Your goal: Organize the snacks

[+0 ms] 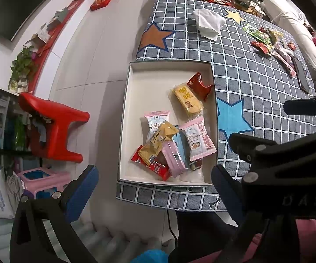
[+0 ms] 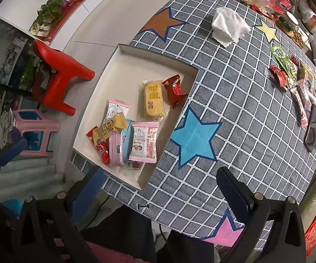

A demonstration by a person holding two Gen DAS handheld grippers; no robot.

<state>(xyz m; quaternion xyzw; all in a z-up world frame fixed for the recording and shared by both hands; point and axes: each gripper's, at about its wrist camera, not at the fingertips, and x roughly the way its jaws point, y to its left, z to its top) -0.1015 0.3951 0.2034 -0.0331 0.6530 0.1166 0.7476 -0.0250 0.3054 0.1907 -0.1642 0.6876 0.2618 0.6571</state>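
A shallow white box (image 1: pixel 136 100) (image 2: pixel 105 83) lies on the checked tablecloth and holds several wrapped snacks: a yellow rice-cracker pack (image 1: pixel 187 102) (image 2: pixel 152 103), a red wrapper (image 1: pixel 199 85) (image 2: pixel 173 88), pink cranberry packs (image 1: pixel 198 141) (image 2: pixel 144 142) and others piled at its near end. More loose snacks (image 1: pixel 267 41) (image 2: pixel 293 76) lie at the table's far right. My left gripper (image 1: pixel 154 188) hangs open above the box's near edge, empty. My right gripper (image 2: pixel 160 188) is open and empty over the table's near edge; it also shows at the right of the left wrist view (image 1: pixel 263 125).
A crumpled white cloth (image 1: pixel 209 23) (image 2: pixel 229 26) lies at the far side of the table, and a dark phone (image 2: pixel 313 129) at the right. A red stool (image 1: pixel 53 127) (image 2: pixel 59 76) and a pink stool (image 1: pixel 42 182) (image 2: pixel 35 129) stand on the floor to the left. Cluttered dishes crowd the far end.
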